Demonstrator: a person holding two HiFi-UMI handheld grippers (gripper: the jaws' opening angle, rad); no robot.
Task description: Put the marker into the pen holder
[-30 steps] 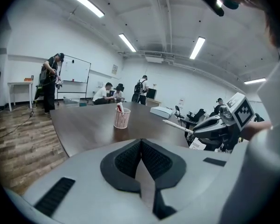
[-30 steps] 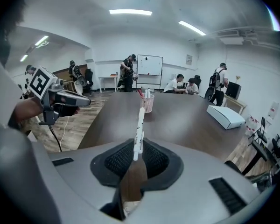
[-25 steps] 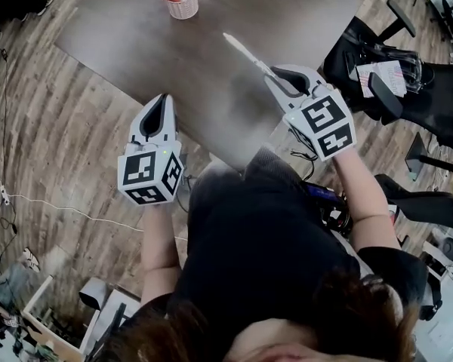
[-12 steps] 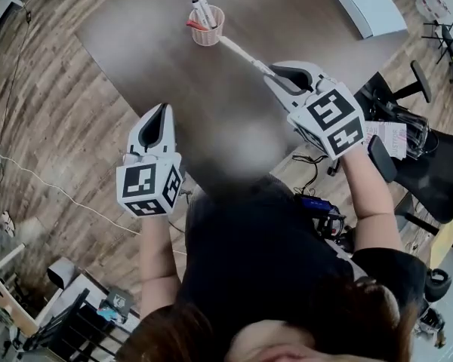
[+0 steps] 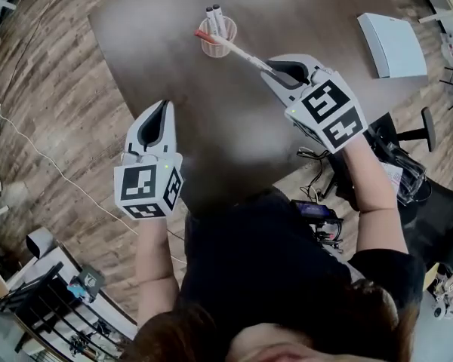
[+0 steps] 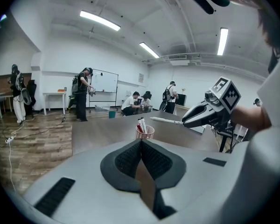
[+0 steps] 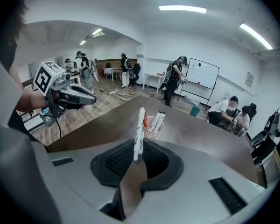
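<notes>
A white marker (image 5: 238, 50) sticks out of my right gripper (image 5: 275, 70), whose jaws are shut on its rear end; its tip reaches close to the rim of the pink mesh pen holder (image 5: 213, 47). In the right gripper view the marker (image 7: 139, 131) points at the pen holder (image 7: 152, 129), which holds two white markers and a red one. My left gripper (image 5: 156, 117) hangs over the table's near left edge, shut with nothing in it. From the left gripper view the pen holder (image 6: 144, 132) stands ahead and the right gripper (image 6: 199, 116) holds the marker (image 6: 165, 120) above it.
The dark brown table (image 5: 174, 74) carries a white flat box (image 5: 392, 44) at its right end. Office chairs (image 5: 419, 191) stand to the right on the wood floor. Several people (image 7: 177, 78) stand and sit across the room near a whiteboard (image 7: 203, 80).
The right gripper has carried the marker forward, so its tip went from well short of the pen holder to just at its rim. The left gripper stayed where it was.
</notes>
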